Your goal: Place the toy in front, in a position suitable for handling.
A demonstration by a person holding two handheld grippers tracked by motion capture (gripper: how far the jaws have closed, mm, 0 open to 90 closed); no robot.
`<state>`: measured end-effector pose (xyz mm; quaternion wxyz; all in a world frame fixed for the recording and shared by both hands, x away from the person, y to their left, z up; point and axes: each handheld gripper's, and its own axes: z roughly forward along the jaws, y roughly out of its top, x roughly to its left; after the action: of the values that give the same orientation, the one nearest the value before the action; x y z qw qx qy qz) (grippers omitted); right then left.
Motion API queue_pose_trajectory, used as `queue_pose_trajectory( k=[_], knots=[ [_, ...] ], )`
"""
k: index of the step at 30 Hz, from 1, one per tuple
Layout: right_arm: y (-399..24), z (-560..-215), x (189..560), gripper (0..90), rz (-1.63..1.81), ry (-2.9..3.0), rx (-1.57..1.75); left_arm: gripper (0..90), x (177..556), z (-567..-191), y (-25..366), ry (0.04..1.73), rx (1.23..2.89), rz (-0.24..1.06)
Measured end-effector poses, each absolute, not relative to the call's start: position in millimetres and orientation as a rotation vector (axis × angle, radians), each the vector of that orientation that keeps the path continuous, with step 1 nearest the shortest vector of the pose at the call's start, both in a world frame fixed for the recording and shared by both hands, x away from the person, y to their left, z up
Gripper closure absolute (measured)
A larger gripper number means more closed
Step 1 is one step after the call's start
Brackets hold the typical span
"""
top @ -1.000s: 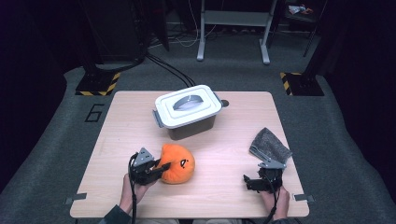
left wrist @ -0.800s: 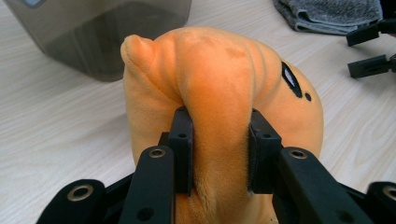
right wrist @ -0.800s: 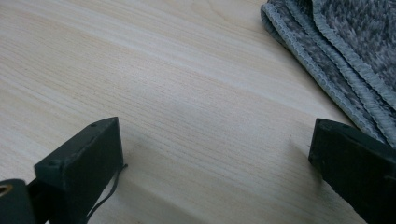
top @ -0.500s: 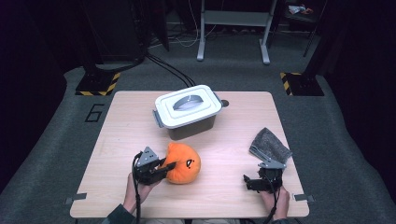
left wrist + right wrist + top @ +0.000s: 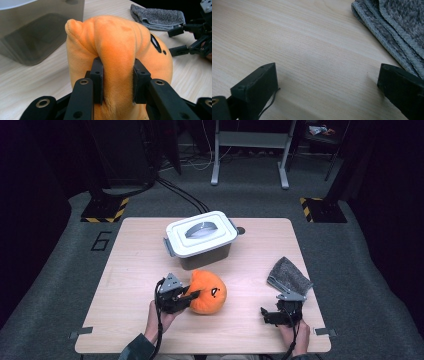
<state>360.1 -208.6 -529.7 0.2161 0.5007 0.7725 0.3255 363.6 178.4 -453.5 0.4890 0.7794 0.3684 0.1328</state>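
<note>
High view: 1 orange plush toy (image 5: 207, 292) lies at center, slightly low in the frame, on the wooden table (image 5: 135, 270). It sits just below 1 grey box with a white lid (image 5: 201, 239); can't tell if they touch. 1 grey cloth (image 5: 290, 276) lies at right, near the table's right edge. 2 grippers. The left gripper (image 5: 192, 295) sits lower left of center, jaws clamped on the toy's left side, w/ a hand (image 5: 159, 317) behind it. The right gripper (image 5: 264, 312) is lower right, just below the cloth, held by the other hand (image 5: 296, 332). The table is light wood grain w/ rounded corners. The room is dark, w/ grey carpet floor (image 5: 60, 270) and a "6" mark at left. There are 2 yellow-black striped pads, upper left and upper right, cables at top center, and 2 metal stand legs at top.

Left gripper view: the toy fills the center, w/ a fold of plush squeezed between the 2 black jaws at bottom. The pads (image 5: 98, 80) press into the fabric. 1 black eye mark shows on the toy's right side. The box wall is upper left, the cloth upper right, and the right gripper is at the right edge, jaws apart.

Right gripper view: 2 jaws wide apart at lower left and lower right, w/ nothing between them but bare table. The cloth is in the upper right corner and runs down to the right jaw.
</note>
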Motion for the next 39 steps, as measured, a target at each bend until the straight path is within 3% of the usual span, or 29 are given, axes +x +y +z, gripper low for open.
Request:
queue_pose_trajectory(
  k=[21, 32, 34, 39],
  knots=[
    [-209, -530, 360, 2.5, 0.902, 2.142, 1.381, 68.5, 385, -467, 116, 0.970, 1.821, 0.214],
    [-209, -530, 360, 2.9, 0.903, 2.144, 1.377, 67.6, 387, -474, 99, 0.986, 1.869, 0.238],
    [-209, -530, 360, 2.8, 0.905, 2.142, 1.382, 64.8, 385, -475, 97, 0.980, 1.886, 0.273],
    [-209, -530, 360, 2.8, 0.905, 2.141, 1.382, 45.9, 383, -473, 92, 0.949, 1.950, 0.373]
  ],
)
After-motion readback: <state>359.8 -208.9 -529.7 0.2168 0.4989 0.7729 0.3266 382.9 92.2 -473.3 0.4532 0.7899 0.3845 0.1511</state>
